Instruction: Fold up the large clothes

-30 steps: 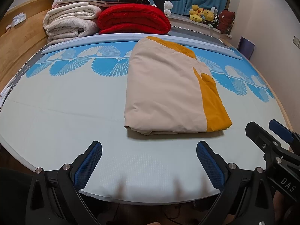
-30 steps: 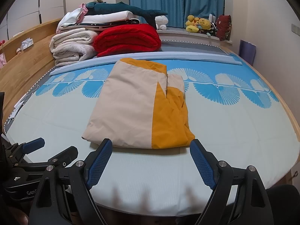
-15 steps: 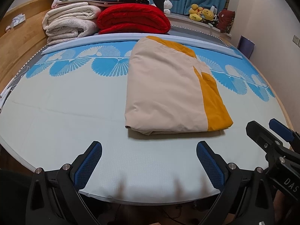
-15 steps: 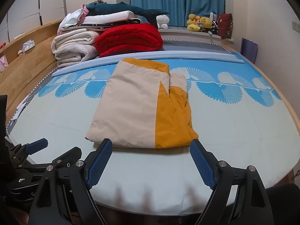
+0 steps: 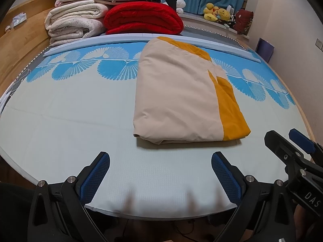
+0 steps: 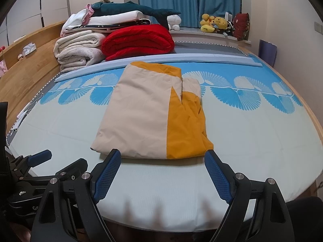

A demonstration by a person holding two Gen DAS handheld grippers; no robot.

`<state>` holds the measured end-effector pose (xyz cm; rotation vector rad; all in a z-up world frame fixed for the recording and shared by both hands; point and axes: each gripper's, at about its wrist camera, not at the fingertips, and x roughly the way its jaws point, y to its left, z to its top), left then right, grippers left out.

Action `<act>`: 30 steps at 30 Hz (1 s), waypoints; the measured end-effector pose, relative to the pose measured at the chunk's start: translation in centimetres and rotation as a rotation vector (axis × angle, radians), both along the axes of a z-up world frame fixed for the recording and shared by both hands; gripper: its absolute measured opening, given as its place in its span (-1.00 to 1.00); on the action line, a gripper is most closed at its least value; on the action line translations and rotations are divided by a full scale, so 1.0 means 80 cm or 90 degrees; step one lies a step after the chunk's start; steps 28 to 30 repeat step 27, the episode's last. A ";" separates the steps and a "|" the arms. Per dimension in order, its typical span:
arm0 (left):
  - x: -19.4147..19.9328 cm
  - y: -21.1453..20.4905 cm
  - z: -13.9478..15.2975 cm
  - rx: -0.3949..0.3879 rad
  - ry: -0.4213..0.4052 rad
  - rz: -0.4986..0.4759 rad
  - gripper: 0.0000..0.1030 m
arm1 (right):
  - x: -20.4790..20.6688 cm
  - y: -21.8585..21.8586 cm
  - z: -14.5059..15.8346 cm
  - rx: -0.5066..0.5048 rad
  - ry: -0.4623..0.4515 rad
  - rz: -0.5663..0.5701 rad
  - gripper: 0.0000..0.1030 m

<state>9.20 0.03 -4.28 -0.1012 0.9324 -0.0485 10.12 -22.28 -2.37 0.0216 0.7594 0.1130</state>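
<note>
While both pairs of tongs hung over the near edge of the bed, neither had hold of anything. The left gripper stood with its 2 blue pads spread wide, only bare mattress cover between them. The right gripper was spread just as wide and also empty, its pads just short of the near edge of the folded garment.

That cream and mustard garment lay flat on the bed in a neat rectangle, near the middle, its near edge toward the tongs and its far end close to the blue patterned band. Its long axis ran away from the tongs, from the near edge of the bed toward the far one. The mustard strip ran along its right side.

The right gripper sat nearer, almost centred on the garment's near edge; the left gripper was set a little further back. By my reading the folding looked largely done, so any further move would likely start at that near edge.

At the bed's far left corner sat stacked blankets, a red quilt among them.
</note>
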 end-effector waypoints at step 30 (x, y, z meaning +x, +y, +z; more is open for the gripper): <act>0.001 -0.001 -0.008 -0.004 0.008 -0.002 0.94 | 0.001 0.000 -0.001 0.000 0.003 0.001 0.65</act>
